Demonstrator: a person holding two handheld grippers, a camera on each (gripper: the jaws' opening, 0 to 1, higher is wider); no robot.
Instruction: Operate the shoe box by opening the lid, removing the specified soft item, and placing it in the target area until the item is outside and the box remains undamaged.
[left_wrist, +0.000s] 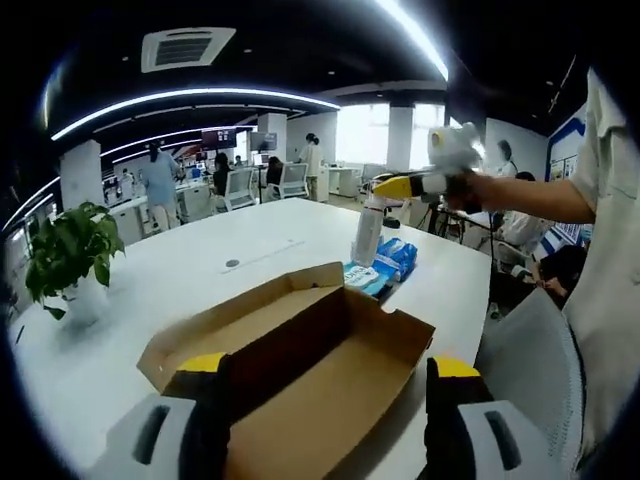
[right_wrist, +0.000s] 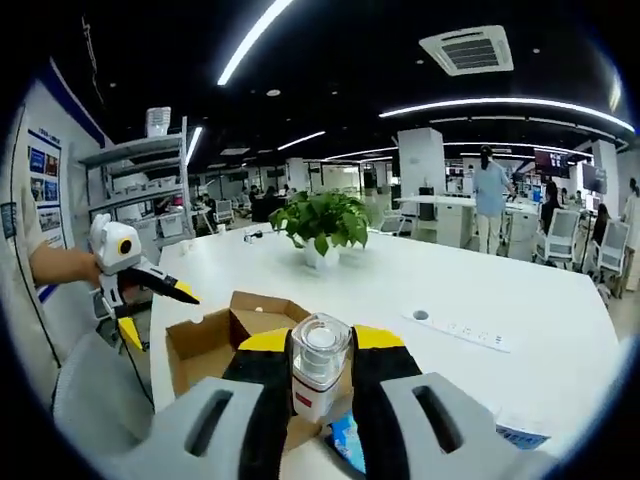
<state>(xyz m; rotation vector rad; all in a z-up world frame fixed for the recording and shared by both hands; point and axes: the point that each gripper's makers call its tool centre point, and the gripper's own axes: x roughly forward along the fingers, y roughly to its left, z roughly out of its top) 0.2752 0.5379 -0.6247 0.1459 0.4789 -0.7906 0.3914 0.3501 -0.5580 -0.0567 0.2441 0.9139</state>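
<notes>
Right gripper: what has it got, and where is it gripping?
The right gripper is shut on a clear bottle, its jaws on either side of the body below the cap. The left gripper is open over the cardboard box, holding nothing.

brown cardboard shoe box (left_wrist: 300, 370) open, flaps spread, on white table (left_wrist: 200, 270)

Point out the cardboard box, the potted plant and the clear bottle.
cardboard box (left_wrist: 330, 385), left gripper view, on its inner floor.
potted plant (right_wrist: 322, 220), right gripper view, on its leaves.
clear bottle (right_wrist: 318, 375), right gripper view, on its body between the fingers.
</notes>
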